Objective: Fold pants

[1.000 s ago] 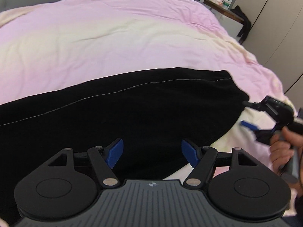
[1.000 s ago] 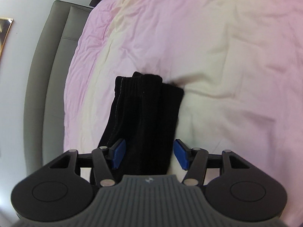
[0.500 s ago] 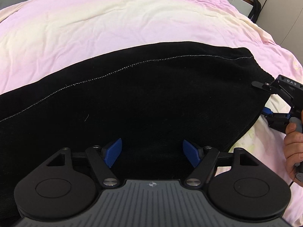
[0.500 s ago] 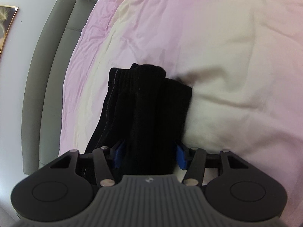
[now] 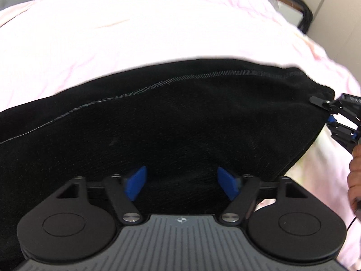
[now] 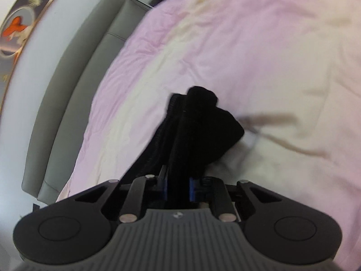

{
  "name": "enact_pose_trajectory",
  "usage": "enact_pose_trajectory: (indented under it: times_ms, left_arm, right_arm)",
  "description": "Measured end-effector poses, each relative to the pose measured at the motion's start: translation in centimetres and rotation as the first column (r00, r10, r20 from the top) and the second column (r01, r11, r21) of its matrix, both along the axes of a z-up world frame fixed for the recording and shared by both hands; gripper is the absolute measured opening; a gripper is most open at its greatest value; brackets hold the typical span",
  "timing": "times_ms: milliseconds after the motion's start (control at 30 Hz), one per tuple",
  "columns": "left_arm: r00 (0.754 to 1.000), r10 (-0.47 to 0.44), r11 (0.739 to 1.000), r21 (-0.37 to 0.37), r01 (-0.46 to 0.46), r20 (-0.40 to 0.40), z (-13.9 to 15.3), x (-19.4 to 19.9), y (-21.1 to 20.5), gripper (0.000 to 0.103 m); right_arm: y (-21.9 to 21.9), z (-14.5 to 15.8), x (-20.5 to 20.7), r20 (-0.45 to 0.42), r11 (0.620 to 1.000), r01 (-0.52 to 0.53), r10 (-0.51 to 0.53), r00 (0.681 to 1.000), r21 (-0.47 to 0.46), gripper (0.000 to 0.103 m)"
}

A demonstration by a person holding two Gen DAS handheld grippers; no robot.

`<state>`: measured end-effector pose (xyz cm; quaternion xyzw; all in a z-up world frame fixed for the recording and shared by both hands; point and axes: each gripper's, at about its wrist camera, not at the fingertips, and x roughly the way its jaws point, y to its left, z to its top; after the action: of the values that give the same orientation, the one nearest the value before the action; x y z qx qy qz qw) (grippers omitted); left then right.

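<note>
Both wrist views look close along their fingers at the same black pants (image 5: 169,122) on the bed (image 6: 259,52)

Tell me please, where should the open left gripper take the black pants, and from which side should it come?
Probably the near edge of the pants, directly ahead of the left gripper, coming in from the near side. Its jaws stand open there, and the right gripper already pinches the end, so gripping further along the same edge would keep the fold even.
</note>
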<state>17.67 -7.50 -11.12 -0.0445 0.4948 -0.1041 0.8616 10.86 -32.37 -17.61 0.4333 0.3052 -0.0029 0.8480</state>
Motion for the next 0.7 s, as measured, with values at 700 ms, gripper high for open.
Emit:
enact_pose_trajectory:
  times_ms: [700]
  left_arm:
    - [0.942, 0.334, 0.937, -0.116, -0.330, 0.020, 3.0, -9.9, 18.8, 0.083]
  right_arm:
    - [33.8, 3.3, -8.1, -0.326, -0.041, -0.514, 0.815, 0.479, -0.857, 0.034]
